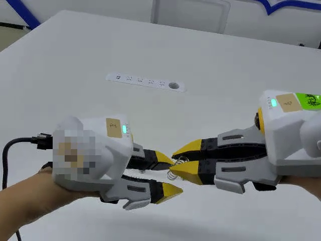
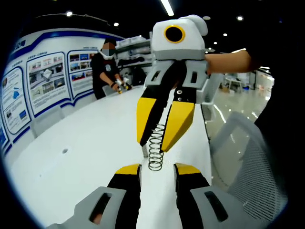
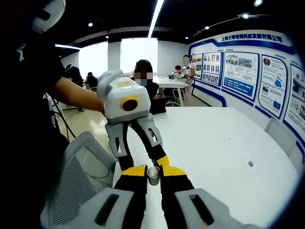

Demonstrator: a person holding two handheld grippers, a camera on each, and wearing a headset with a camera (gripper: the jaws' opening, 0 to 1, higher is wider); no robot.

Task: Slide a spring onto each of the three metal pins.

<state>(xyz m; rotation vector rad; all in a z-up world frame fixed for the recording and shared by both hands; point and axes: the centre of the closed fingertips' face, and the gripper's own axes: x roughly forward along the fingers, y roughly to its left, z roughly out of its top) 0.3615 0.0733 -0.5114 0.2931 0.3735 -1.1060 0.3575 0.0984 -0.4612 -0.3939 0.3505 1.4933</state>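
A small metal coil spring [image 1: 174, 169] sits between the two grippers above the white table [image 1: 210, 75]. My right gripper [image 1: 175, 159] comes in from the right and is shut on the spring, which is pinched between its yellow tips [image 3: 153, 171]. In the left gripper view the spring [image 2: 156, 149] hangs down from those tips, its lower end reaching my left gripper [image 2: 157, 168]. My left gripper [image 1: 168, 173] faces the right one tip to tip, open, with its jaws spread above and below the spring. The right gripper view has the left gripper [image 3: 143, 162] just behind the spring [image 3: 153, 175].
A white power strip [image 1: 145, 82] lies on the table farther back. A black cable [image 1: 12, 148] runs from the left gripper off the near left edge. Grey mesh chairs [image 3: 76, 176] stand beside the table, and people stand in the background.
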